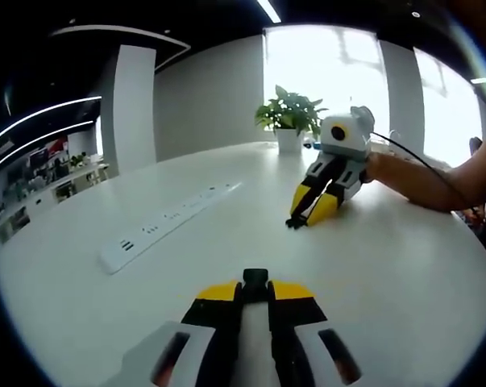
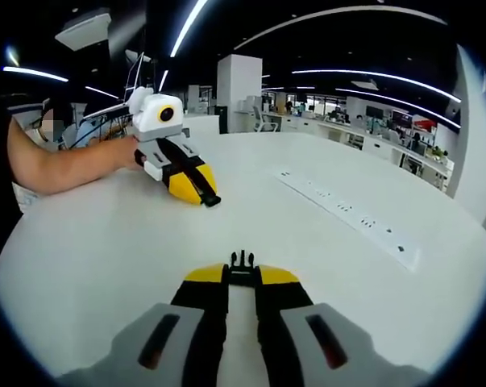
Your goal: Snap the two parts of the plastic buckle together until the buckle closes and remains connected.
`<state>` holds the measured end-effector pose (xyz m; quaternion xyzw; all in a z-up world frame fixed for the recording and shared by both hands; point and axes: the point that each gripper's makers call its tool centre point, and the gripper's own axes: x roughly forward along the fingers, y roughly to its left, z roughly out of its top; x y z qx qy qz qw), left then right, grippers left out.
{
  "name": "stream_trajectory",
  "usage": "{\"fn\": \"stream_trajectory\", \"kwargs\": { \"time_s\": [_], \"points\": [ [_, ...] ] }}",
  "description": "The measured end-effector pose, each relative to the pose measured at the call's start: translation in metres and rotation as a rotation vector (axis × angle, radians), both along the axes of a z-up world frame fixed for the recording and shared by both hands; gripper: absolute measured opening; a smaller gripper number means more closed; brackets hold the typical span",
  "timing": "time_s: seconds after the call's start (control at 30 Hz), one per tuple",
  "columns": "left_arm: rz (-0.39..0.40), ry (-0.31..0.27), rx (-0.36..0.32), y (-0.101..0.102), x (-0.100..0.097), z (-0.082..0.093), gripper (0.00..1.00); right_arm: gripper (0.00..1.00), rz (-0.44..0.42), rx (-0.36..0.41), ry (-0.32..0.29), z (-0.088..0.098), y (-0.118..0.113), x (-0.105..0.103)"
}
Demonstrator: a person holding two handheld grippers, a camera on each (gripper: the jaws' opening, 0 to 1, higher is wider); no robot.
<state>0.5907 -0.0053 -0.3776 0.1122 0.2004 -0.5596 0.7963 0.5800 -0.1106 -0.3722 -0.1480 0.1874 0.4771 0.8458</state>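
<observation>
Between the left gripper's [image 1: 255, 292] closed jaws, one black buckle half [image 1: 255, 278]; between the right gripper's [image 2: 242, 274] closed jaws, the pronged half [image 2: 242, 260]. Well apart over white table [image 2: 97, 234]. Probably light, stiff, slippery plastic; best gripped by flat bodies, prongs free.

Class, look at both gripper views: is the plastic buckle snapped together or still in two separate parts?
Separate. The left gripper pinches one buckle part; the right gripper pinches the pronged part. Bare table lies between them.

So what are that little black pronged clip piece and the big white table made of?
The small black pronged buckle piece looks like matte moulded plastic: thin, crisp prongs, no shine. The broad white table looks like smooth satin laminate or painted board, softly reflecting light; exact material unclear.
</observation>
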Motion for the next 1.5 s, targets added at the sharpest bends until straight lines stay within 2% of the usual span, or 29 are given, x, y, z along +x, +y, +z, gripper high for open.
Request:
{"fn": "stream_trajectory", "kwargs": {
  "time_s": [0.13, 0.4, 0.77, 0.97, 1.07, 1.2, 1.5],
  "points": [
    [-0.001, 0.0, 0.0, 0.0, -0.001, 0.0, 0.11, 0.11, -0.005, -0.007, 0.007, 0.0, 0.0, -0.001],
    [0.017, -0.02, 0.008, 0.002, 0.003, 0.0, 0.1, 0.1, -0.026, -0.032, -0.026, 0.001, -0.003, 0.005],
    [0.026, -0.013, -0.007, 0.003, 0.005, 0.009, 0.1, 0.1, -0.022, 0.007, -0.027, 0.01, -0.006, 0.003],
    [0.032, -0.015, -0.034, 0.003, 0.003, 0.023, 0.1, 0.1, -0.047, 0.031, -0.067, 0.028, -0.01, 0.006],
    [0.024, 0.012, -0.035, 0.002, 0.001, 0.026, 0.1, 0.1, -0.062, 0.049, -0.081, 0.042, -0.011, 0.005],
    [0.021, 0.002, -0.038, 0.001, -0.002, 0.031, 0.1, 0.1, -0.068, 0.068, -0.088, 0.055, -0.011, 0.003],
    [0.009, -0.012, -0.033, -0.001, -0.007, 0.041, 0.1, 0.1, -0.063, 0.067, -0.087, 0.06, -0.007, 0.001]
  ]
}}
